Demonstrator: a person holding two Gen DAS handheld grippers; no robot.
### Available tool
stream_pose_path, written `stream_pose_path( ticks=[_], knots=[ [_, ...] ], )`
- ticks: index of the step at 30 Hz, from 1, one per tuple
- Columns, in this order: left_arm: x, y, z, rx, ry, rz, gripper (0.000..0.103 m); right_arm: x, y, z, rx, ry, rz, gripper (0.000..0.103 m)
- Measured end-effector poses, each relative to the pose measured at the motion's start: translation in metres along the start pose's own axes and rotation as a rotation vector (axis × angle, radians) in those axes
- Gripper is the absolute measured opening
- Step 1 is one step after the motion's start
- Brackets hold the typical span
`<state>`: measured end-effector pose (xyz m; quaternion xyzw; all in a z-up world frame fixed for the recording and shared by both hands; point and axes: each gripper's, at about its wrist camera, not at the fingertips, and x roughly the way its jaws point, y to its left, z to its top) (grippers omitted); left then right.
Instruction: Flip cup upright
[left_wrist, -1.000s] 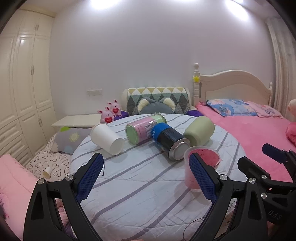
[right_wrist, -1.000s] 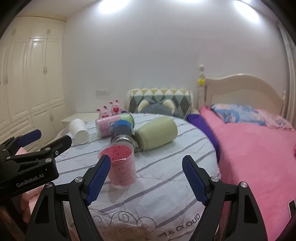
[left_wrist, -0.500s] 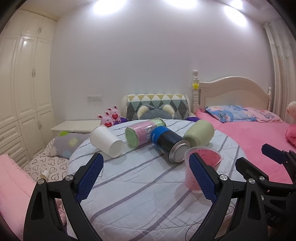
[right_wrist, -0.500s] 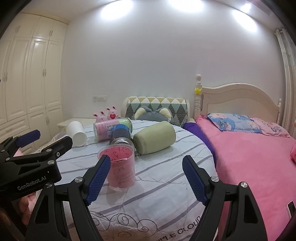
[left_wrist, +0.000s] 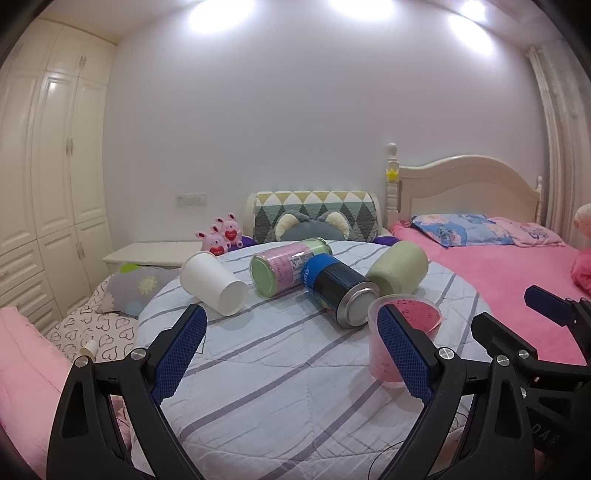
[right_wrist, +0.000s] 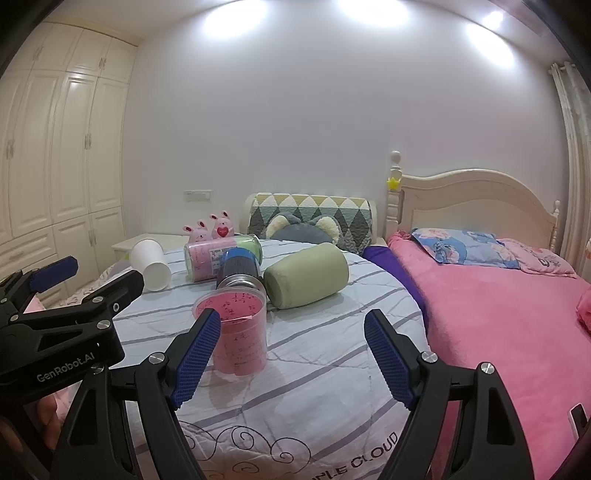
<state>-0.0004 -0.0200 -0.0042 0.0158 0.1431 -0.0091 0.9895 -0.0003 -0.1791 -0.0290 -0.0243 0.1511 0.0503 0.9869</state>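
Your left gripper (left_wrist: 291, 354) and right gripper (right_wrist: 293, 360) both hover spread wide and empty over the near edge of the round table in its striped grey-white cloth (left_wrist: 280, 376). Just past them the translucent pink plastic cup (right_wrist: 236, 328) stands upright, mouth up. Behind it, lying on their sides, are a dark blue metal can (left_wrist: 338, 291), a pale green cylindrical cup (right_wrist: 306, 275), a pink-and-green labelled tin (left_wrist: 288, 266) and, furthest left, a white paper cup (left_wrist: 212, 282).
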Motion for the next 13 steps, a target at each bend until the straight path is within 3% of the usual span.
stream_pose_path(
  ticks=[13],
  knots=[
    [0.0033, 0.0, -0.0007, -0.003, -0.004, 0.028, 0.098, 0.0037, -0.002, -0.0006, 0.0, 0.018, 0.0, 0.082]
  ],
)
